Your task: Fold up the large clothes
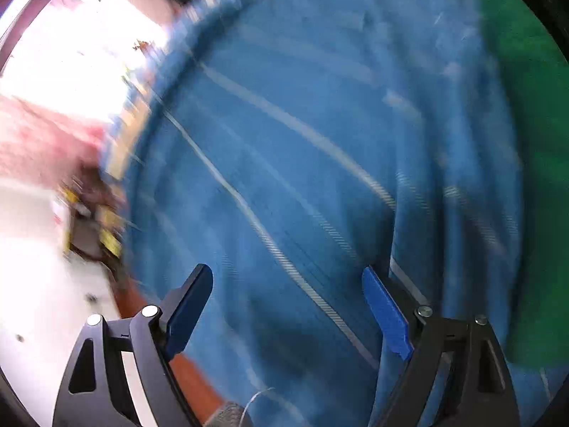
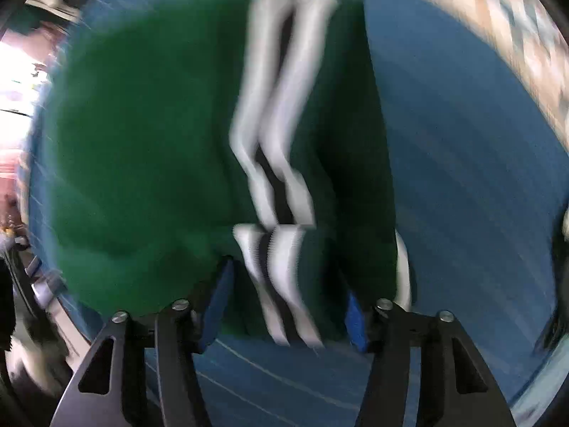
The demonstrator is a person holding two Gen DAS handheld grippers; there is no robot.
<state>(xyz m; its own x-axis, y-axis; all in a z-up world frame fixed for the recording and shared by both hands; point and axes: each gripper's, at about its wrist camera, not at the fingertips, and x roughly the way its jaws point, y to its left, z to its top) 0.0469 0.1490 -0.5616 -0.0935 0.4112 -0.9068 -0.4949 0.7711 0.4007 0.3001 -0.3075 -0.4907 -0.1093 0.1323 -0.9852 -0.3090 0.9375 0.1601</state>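
Left claw (image 1: 288,306): your jaws stand wide apart, empty, over the blue cloth (image 1: 320,160).
Right claw (image 2: 284,302): half apart, astride the garment (image 2: 142,142); whether it grips, blur hides.
Garment: green, white stripes, long axis running far from your right claw, the nearer one.

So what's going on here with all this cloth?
A person is folding clothes with a two-finger tool in each hand. The right tool points down at a green garment with white stripes, lying on a blue striped cover. A fold of the garment sits between its fingers, but the blur hides whether they grip it yet. The left tool is open and empty over the blue cover, with the green garment off at the edge of its view.
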